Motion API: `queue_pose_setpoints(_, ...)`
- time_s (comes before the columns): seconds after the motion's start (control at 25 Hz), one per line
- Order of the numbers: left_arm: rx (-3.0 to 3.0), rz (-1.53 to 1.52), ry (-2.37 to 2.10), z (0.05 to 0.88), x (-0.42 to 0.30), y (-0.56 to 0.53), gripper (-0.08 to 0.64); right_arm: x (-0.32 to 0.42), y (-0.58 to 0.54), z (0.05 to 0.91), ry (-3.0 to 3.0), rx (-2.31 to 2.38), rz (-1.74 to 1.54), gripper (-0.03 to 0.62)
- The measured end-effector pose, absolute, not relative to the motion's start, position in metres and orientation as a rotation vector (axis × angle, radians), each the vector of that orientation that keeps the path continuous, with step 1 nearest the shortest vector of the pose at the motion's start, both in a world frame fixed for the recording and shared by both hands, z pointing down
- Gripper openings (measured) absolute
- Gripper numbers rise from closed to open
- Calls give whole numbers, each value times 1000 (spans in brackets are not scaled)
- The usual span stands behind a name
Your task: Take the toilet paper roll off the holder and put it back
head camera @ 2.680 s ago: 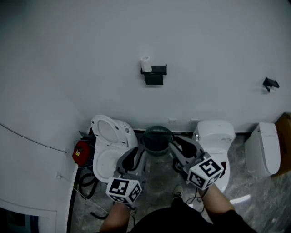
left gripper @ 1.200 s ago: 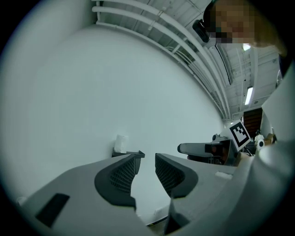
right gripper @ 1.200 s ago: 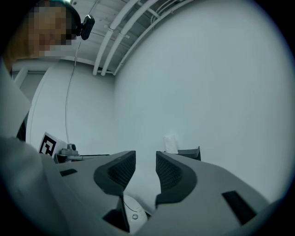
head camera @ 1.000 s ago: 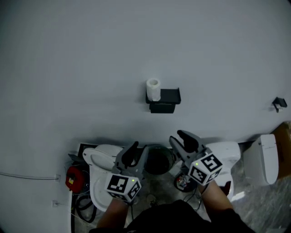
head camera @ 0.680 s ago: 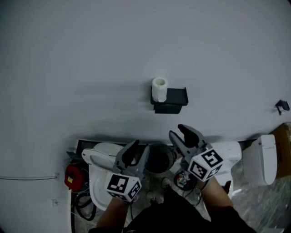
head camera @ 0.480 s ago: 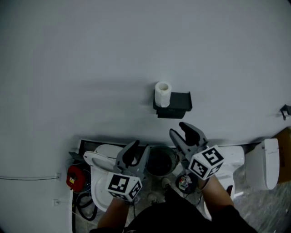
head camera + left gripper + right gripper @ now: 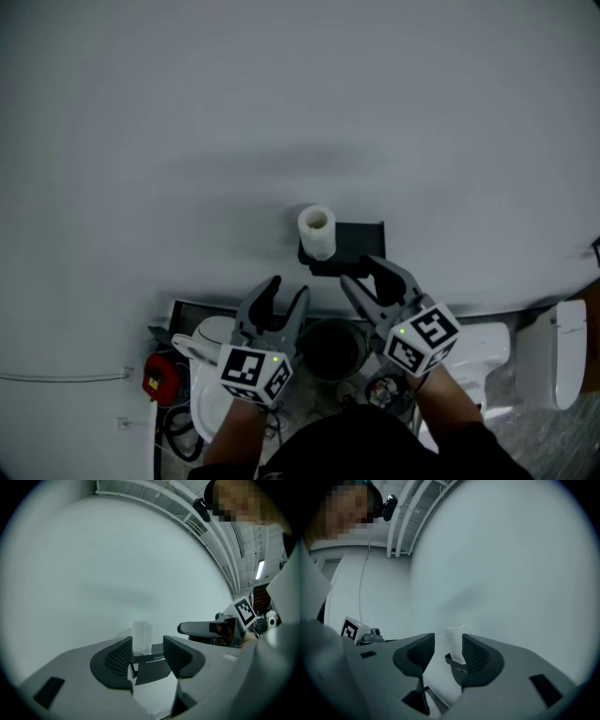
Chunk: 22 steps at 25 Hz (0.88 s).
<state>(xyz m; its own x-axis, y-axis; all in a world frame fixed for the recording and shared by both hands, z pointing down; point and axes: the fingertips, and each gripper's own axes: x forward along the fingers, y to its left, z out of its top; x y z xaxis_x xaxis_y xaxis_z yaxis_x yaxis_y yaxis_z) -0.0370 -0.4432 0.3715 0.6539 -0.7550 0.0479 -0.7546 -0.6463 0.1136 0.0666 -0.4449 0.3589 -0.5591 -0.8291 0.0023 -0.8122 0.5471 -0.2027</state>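
Observation:
A white toilet paper roll [image 7: 317, 232] stands upright on the left end of a black wall holder [image 7: 354, 246]. Both grippers point level at the wall, just short of the holder. My left gripper [image 7: 285, 291] is below and left of the roll; its jaws have just been opening and nothing is between them. In the left gripper view the roll [image 7: 142, 637] and holder [image 7: 151, 663] show beyond the gap of the gripper [image 7: 147, 651]. My right gripper [image 7: 368, 279], open wide after widening, is empty in front of the holder. Its own view frames the roll [image 7: 454, 641] past the gripper [image 7: 447, 656].
A plain pale wall [image 7: 281, 112] fills most of the view. Below the holder stand a dark round bin [image 7: 330, 345], an open toilet [image 7: 202, 342] to the left with a red object [image 7: 161, 382] beside it, and two more toilets [image 7: 483, 347] to the right.
Both grippers have moved forward toward the wall and now reach the holder. The roll and holder sit lower and closer in the head view. The left jaws stand wider apart.

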Motion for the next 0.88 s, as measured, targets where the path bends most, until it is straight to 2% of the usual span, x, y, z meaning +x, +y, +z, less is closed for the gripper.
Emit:
queue_pose_setpoints(0.48,2713,67,-1332,379,10,-503,312,116,-473,365,2663,-1410,-299,178)
queue_pose_setpoints(0.88,2765,73,-1283,373,30,-539,339,140,-465,368,2599,-1560,-311,178)
